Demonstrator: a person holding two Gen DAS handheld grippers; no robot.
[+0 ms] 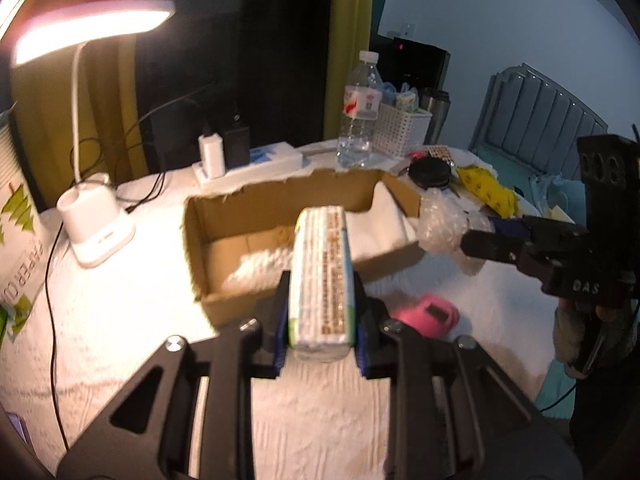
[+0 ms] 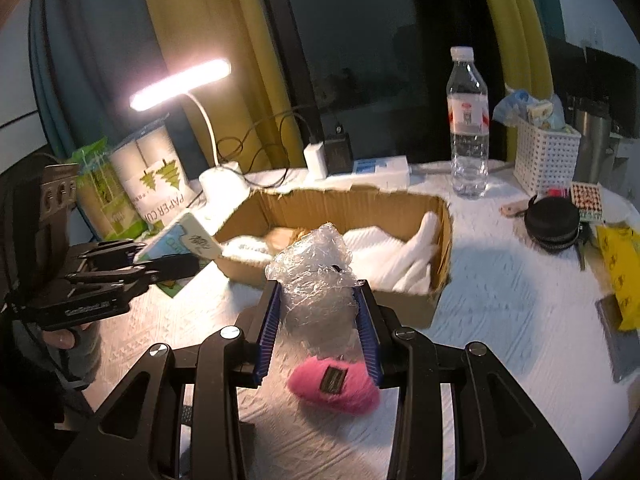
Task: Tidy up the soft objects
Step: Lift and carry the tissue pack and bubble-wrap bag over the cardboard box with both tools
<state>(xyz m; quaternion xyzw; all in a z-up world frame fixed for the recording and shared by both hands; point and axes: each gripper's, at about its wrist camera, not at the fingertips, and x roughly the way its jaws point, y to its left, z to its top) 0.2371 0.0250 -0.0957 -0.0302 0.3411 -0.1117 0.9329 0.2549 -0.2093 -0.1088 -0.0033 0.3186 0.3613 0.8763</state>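
Observation:
My left gripper (image 1: 321, 320) is shut on a tissue pack (image 1: 322, 280) and holds it above the near edge of the open cardboard box (image 1: 200, 240). The box holds white cloth (image 1: 380, 220) and a white fluffy item (image 1: 260, 264). My right gripper (image 2: 318, 324) is shut on a wad of bubble wrap (image 2: 312, 272), just in front of the box (image 2: 440, 280). A pink fuzzy pouch (image 2: 334, 384) lies on the table under the right gripper; it also shows in the left wrist view (image 1: 426, 314). The left gripper (image 2: 160, 266) with the tissue pack (image 2: 180, 242) shows at the left of the right wrist view.
A lit desk lamp (image 1: 96, 232), chargers and cables (image 1: 224, 152), a water bottle (image 1: 360, 112), a white basket (image 1: 404, 128), a black round case (image 1: 430, 172) and a yellow packet (image 1: 488, 192) stand around the box. Paper-cup packs (image 2: 152, 184) stand at the left.

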